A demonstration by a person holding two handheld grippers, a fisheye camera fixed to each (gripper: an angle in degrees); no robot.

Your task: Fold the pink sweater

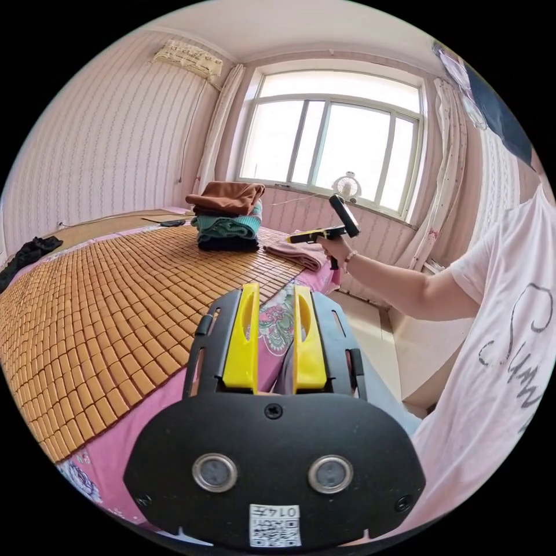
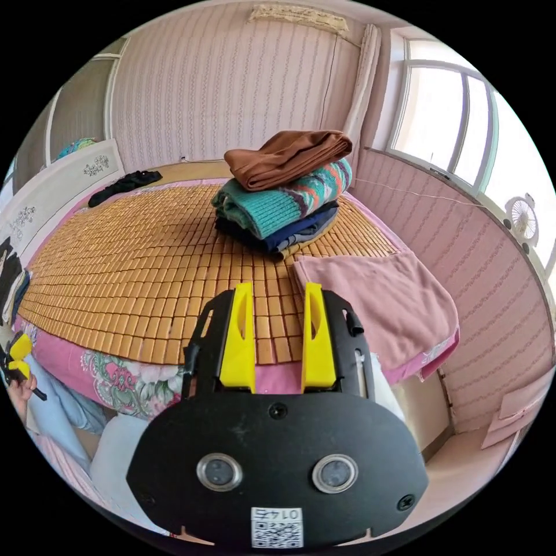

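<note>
With the sweater lying folded just ahead of the right gripper, both grippers, left included, gape empty; lifting it onto the stack wants a grip under both folded edges.

- The left tongs have their two yellow jaws a little apart, with nothing between them.
- The right tongs also have their yellow jaws a little apart and bare.
- In the left gripper view, the person's right hand holds the right tongs up in the air.
- That bare arm reaches out from a white sleeve.
</note>
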